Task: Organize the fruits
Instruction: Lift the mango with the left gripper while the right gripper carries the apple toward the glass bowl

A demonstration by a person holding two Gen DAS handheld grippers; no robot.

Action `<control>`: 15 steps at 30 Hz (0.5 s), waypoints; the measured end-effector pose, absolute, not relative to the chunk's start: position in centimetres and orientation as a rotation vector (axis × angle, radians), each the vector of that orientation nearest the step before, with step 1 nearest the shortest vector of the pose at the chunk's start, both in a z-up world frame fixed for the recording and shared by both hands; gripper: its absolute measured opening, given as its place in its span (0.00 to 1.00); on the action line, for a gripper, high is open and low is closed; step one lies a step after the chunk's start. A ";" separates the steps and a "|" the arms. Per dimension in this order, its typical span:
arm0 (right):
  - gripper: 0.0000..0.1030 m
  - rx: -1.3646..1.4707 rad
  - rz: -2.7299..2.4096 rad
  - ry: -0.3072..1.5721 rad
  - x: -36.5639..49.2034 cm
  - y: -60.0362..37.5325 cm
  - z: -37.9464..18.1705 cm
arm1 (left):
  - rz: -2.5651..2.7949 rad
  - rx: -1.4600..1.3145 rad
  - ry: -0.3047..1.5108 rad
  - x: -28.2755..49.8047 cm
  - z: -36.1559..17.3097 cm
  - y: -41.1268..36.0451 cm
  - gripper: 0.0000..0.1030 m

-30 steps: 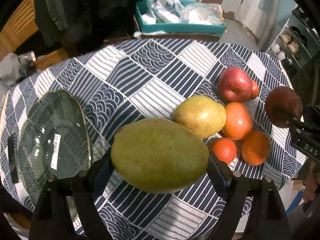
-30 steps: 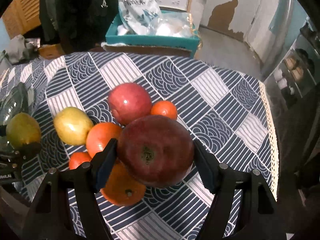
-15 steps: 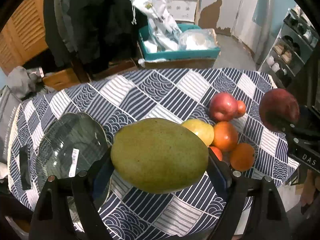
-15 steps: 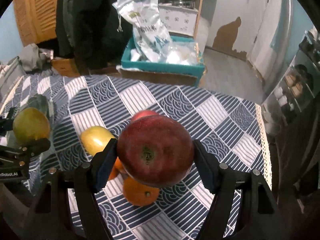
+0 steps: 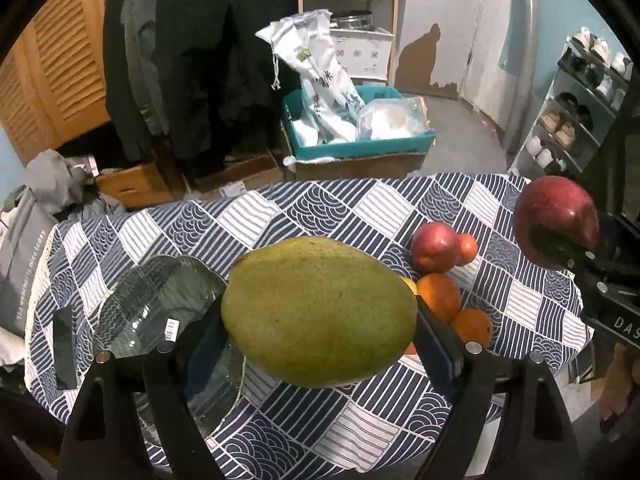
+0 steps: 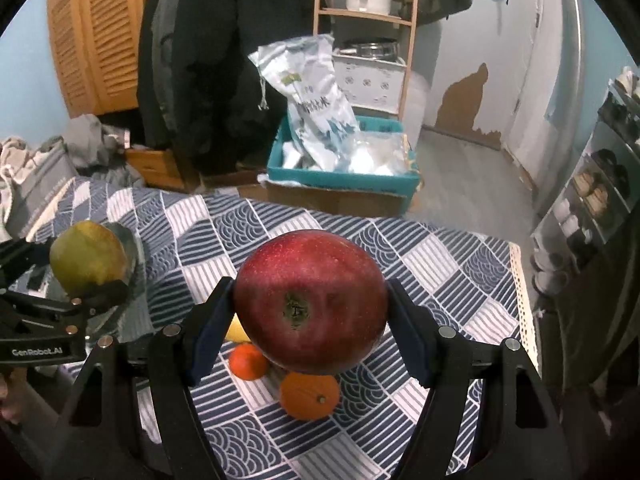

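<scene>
My left gripper (image 5: 318,322) is shut on a large green mango (image 5: 318,310) and holds it high above the table, over the right edge of a clear glass bowl (image 5: 156,304). My right gripper (image 6: 310,314) is shut on a dark red apple (image 6: 310,300), also high above the table; the apple also shows in the left wrist view (image 5: 556,220). On the patterned tablecloth (image 5: 320,208) lie a second red apple (image 5: 434,246), several oranges (image 5: 442,296) and a yellow fruit (image 6: 236,332), mostly hidden.
A dark phone-like slab (image 5: 64,346) lies left of the bowl. Beyond the table's far edge stand a teal box with bags (image 5: 352,136), a wooden shelf (image 6: 364,20), hanging coats (image 5: 200,52) and a shoe rack (image 5: 576,112) at right.
Both grippers have risen well above the table with their fruits still held. The table and fruit pile look smaller and lower in both views, and more of the room shows.
</scene>
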State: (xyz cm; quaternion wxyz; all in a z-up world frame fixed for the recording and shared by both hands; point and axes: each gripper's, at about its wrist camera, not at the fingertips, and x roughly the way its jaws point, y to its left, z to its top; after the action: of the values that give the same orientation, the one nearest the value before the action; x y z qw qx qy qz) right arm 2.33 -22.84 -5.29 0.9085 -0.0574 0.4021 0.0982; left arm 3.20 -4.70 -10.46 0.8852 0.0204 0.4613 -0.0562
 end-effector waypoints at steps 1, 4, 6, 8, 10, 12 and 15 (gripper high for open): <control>0.72 -0.117 0.206 0.825 2.3 -22.7 -5.1 | -0.114 0.045 0.951 3.1 -10.2 -4.6 0.84; 0.72 -0.115 0.215 0.811 2.1 -22.3 -4.4 | -0.110 0.038 0.929 3.0 -9.6 -4.2 0.84; 0.72 -0.110 0.222 0.803 2.0 -22.1 -4.1 | -0.104 0.033 0.914 2.8 -9.1 -3.9 0.84; 0.72 -0.105 0.229 0.797 2.0 -21.8 -3.7 | -0.100 0.029 0.900 2.7 -8.6 -3.6 0.84; 0.72 -0.099 0.240 0.791 2.0 -21.4 -3.3 | -0.097 0.022 0.890 2.6 -8.2 -3.2 0.84; 0.72 -0.096 0.249 0.788 2.1 -21.0 -3.0 | -0.093 0.017 0.880 2.5 -7.9 -2.8 0.84; 0.72 -0.089 0.265 0.784 2.4 -20.2 -2.5 | -0.079 0.016 0.865 2.3 -7.6 -2.2 0.84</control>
State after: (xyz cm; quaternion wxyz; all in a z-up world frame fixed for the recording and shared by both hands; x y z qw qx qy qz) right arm 2.35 -20.25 -2.53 0.9147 -0.0430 0.3806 0.1286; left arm 2.32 -2.24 -7.57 0.9071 0.0079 0.4190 -0.0382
